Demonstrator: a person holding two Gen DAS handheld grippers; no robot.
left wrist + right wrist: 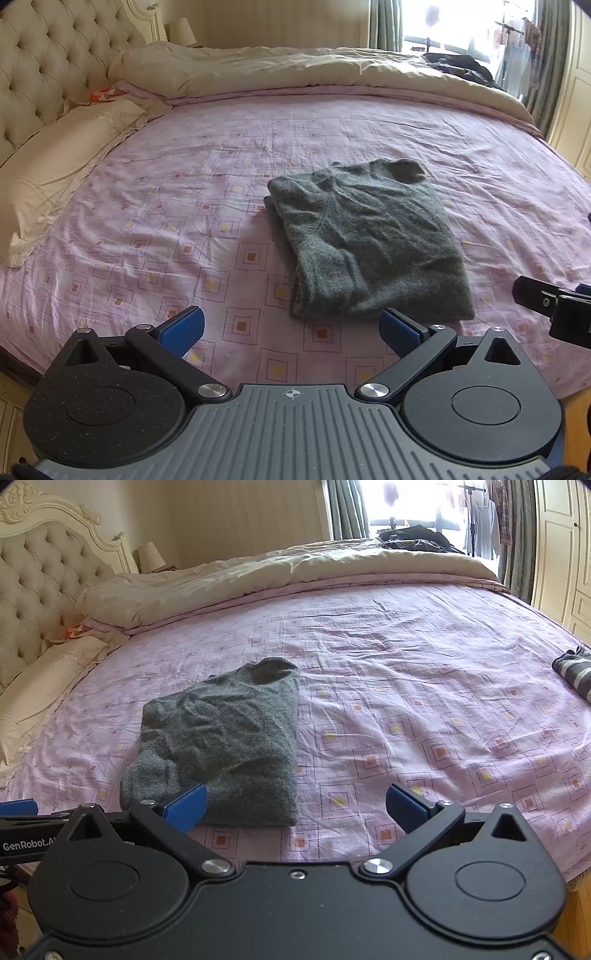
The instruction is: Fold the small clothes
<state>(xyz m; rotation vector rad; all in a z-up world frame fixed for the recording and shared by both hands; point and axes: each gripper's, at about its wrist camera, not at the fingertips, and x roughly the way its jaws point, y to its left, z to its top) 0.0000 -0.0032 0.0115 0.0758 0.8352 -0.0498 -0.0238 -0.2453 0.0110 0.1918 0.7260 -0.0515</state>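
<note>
A grey knitted sweater (369, 240) lies folded into a rough rectangle on the pink patterned bedsheet (184, 206); it also shows in the right wrist view (221, 746). My left gripper (291, 328) is open and empty, just short of the sweater's near edge. My right gripper (295, 805) is open and empty, at the sweater's near right corner, with its left fingertip (186, 805) over the near edge. The right gripper also shows at the right edge of the left wrist view (554, 306).
A cream duvet (295, 70) is bunched along the far side. Pillows (55, 166) lie by the tufted headboard (44, 74) at left. A striped garment (576, 672) lies at the bed's right edge. Dark clothes (417, 539) lie by the window.
</note>
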